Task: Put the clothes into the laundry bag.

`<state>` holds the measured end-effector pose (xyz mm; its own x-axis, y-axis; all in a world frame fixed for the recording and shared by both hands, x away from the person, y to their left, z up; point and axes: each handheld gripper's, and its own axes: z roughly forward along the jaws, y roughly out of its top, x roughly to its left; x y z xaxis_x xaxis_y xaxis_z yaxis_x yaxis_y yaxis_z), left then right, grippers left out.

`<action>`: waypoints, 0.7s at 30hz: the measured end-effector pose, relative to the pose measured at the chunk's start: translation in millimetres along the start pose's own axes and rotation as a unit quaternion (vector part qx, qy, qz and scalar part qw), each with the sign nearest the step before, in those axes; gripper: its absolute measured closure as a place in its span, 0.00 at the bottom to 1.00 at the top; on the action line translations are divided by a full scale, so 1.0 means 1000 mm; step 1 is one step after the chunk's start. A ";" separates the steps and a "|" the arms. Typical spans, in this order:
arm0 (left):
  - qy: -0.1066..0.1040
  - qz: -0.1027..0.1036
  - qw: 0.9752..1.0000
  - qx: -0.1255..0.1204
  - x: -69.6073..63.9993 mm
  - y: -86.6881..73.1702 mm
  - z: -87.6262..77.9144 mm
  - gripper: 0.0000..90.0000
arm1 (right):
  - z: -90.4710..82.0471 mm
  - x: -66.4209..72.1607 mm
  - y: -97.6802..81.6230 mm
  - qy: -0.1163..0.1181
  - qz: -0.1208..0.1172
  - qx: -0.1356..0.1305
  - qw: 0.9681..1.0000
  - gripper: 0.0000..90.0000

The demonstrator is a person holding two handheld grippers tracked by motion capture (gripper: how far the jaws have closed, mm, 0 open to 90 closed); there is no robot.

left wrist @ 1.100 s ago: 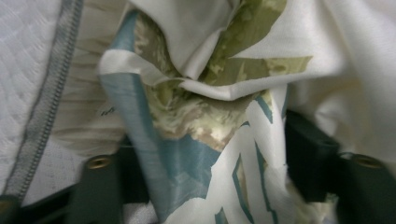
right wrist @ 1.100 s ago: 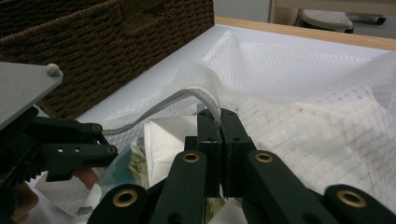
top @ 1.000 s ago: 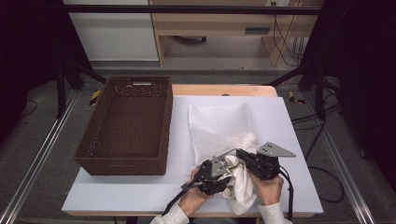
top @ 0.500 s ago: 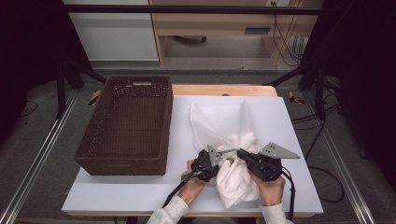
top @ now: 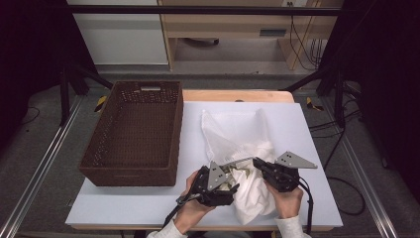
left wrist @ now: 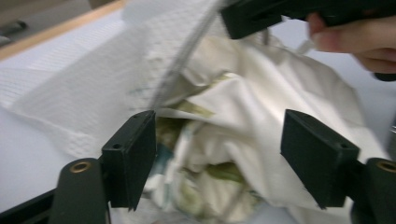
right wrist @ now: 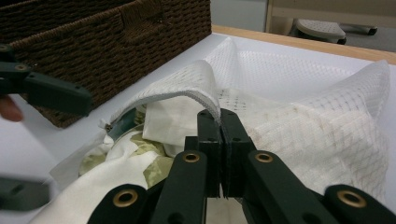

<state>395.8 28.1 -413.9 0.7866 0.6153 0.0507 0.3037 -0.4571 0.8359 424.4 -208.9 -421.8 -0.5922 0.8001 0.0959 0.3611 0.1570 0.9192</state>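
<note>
basket [top: 133, 131]: brown wicker, left side of table [top: 307, 129], clear of the bag
left gripper [top: 229, 184]: near front edge, at bag's mouth; jaws wide apart, have just been opening, cloth between them but not pinched
cloth [left wrist: 243, 126]: white with green print, bunched, half inside bag
bag [top: 237, 131]: white mesh, flat at table centre
right gripper [top: 256, 162]: jaws closed tight on bag's mouth hem, holding it lifted
</note>
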 end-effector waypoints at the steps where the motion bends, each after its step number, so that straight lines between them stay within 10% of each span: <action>1: -0.005 0.001 1.000 0.006 -0.002 0.000 0.002 0.27 | 0.000 0.000 0.000 -0.001 0.001 0.000 1.000 0.99; 9: -0.035 -0.014 0.998 0.058 -0.010 -0.019 0.068 0.32 | 0.003 0.000 -0.001 0.003 0.002 0.002 1.000 0.99; 13: -0.024 0.002 0.999 0.025 -0.011 -0.012 0.054 0.82 | 0.002 -0.001 -0.001 0.003 0.002 0.003 1.000 0.99; 21: 0.020 0.008 1.000 -0.023 0.001 0.024 0.036 0.86 | -0.003 -0.001 0.002 0.003 0.004 -0.007 1.000 0.99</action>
<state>422.7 -5.4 -413.8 0.7692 0.6333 0.0857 0.2649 -0.4380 0.8590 423.7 -210.8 -418.8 -0.5933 0.7980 0.1056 0.3562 0.1427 0.9234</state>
